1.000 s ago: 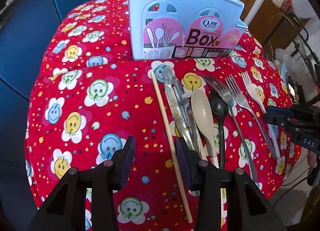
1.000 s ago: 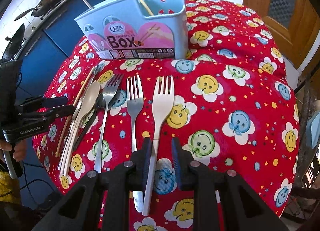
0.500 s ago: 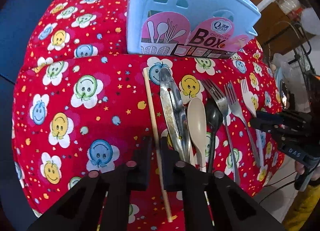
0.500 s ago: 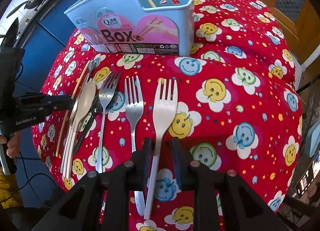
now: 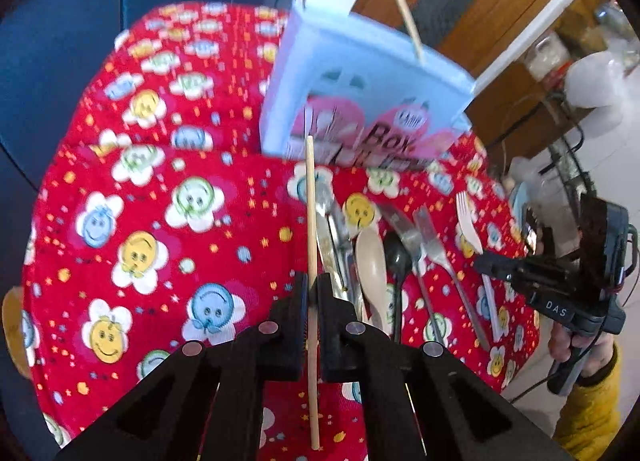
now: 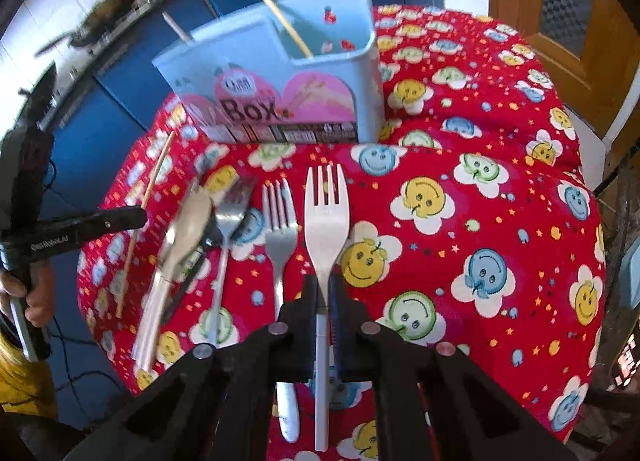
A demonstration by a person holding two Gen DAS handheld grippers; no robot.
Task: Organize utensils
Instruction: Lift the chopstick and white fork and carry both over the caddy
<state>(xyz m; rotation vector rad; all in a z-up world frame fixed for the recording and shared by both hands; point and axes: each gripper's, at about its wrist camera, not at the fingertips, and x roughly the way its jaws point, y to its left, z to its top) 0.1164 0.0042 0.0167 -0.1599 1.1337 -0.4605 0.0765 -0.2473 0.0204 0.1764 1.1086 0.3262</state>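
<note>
- The left gripper (image 5: 313,293) is clamped on a wooden chopstick (image 5: 310,221). It holds the stick low on its length, so a long end points up toward the blue utensil box (image 5: 360,73) and a short tail hangs below the jaws.
- The right gripper (image 6: 323,297) is pinched on the neck of the white plastic fork (image 6: 325,217), its tines aimed at the box.
- The box stands at the far edge of the red smiley cloth (image 6: 500,221), with one chopstick (image 6: 272,9) already leaning in it.
- My advice for this step: lift each piece straight off the cloth before swinging it, so the tail ends do not drag across the neighbours.
- The metal forks (image 6: 280,221), the spoons (image 5: 372,261) and the tongs (image 5: 334,237) lie close beside both grips. A sideways sweep would likely scatter them.
- The chopstick is thin and gripped off-centre, so I would expect it to pivot between the pads. Keep the wrist steady.
- Drop the chopstick beside its mate. Which slot suits the fork I cannot tell from here.
</note>
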